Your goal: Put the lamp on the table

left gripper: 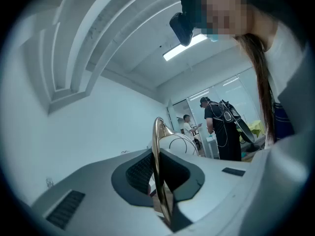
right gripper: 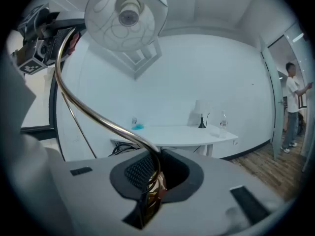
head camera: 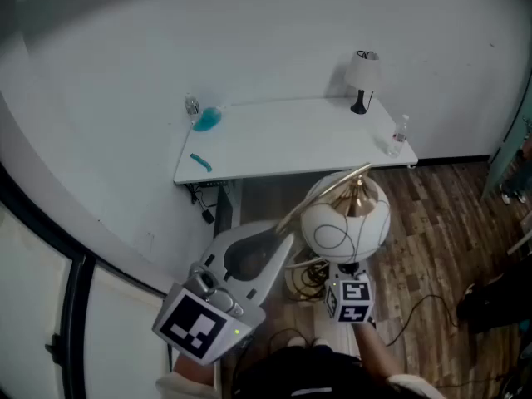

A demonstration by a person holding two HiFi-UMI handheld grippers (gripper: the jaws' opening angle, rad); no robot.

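The lamp has a white globe shade (head camera: pixel 345 223) on a curved gold arm (head camera: pixel 324 194), held in the air over the wood floor in front of the white table (head camera: pixel 283 144). My left gripper (head camera: pixel 281 233) is shut on the gold arm (left gripper: pixel 158 171), and the globe (left gripper: pixel 179 144) shows beyond its jaws. My right gripper (head camera: pixel 347 269) sits under the globe and is shut on the arm's lower end (right gripper: pixel 147 149). From there the arm sweeps up to the globe (right gripper: pixel 123 18), with my left gripper (right gripper: pixel 44 33) at the top left. The lamp's base is hidden.
On the table stand a small white-shaded lamp (head camera: pixel 362 77), a clear bottle (head camera: pixel 399 135), a glass (head camera: pixel 192 105), a blue object (head camera: pixel 207 120) and a teal strip (head camera: pixel 200 163). Cables (head camera: pixel 306 278) lie on the floor below. People (left gripper: pixel 221 127) stand in the room behind.
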